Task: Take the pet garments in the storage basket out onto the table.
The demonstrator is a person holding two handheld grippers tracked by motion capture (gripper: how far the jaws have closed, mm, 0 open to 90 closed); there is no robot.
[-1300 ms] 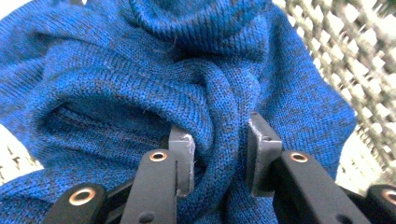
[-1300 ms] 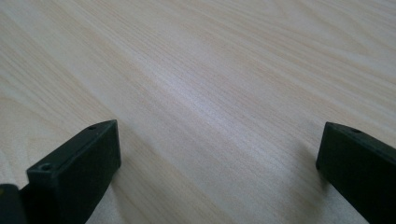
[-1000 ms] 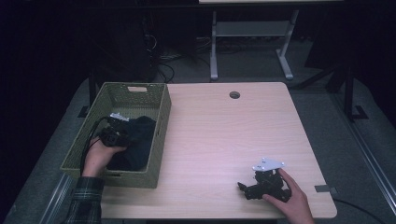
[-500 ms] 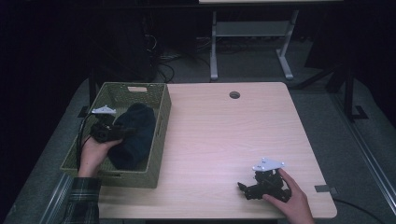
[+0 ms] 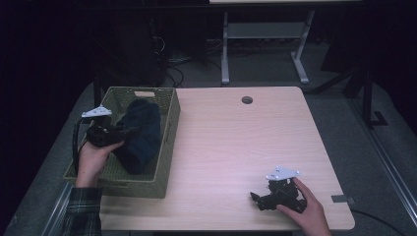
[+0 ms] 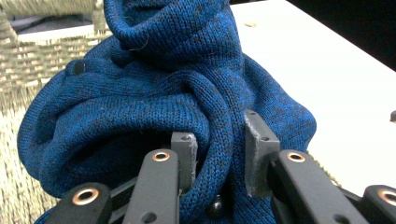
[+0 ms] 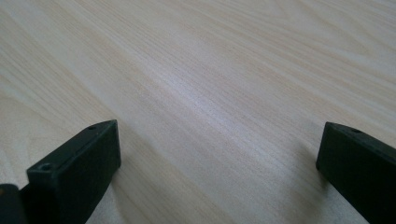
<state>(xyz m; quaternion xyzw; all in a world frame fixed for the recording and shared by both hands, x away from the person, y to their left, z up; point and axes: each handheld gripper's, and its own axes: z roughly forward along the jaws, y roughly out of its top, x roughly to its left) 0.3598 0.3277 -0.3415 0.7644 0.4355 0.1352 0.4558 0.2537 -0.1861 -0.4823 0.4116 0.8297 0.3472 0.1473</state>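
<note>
A fold of the blue knit sweater [image 6: 177,88] is pinched by the left tongs [image 6: 219,154], bunched up above the woven green basket [image 5: 169,142] at the tabletop's [image 5: 236,147] left. The right tongs [image 5: 259,199] are rested spread wide on the near right.

A pale wooden surface [image 5: 236,147] with a round cable hole [image 5: 247,100] stands on grey carpet floor [image 5: 339,105]. Behind it, a grey metal desk frame [image 5: 265,44] and tangled black cables [image 5: 169,51] sit in a dim, dark room.
</note>
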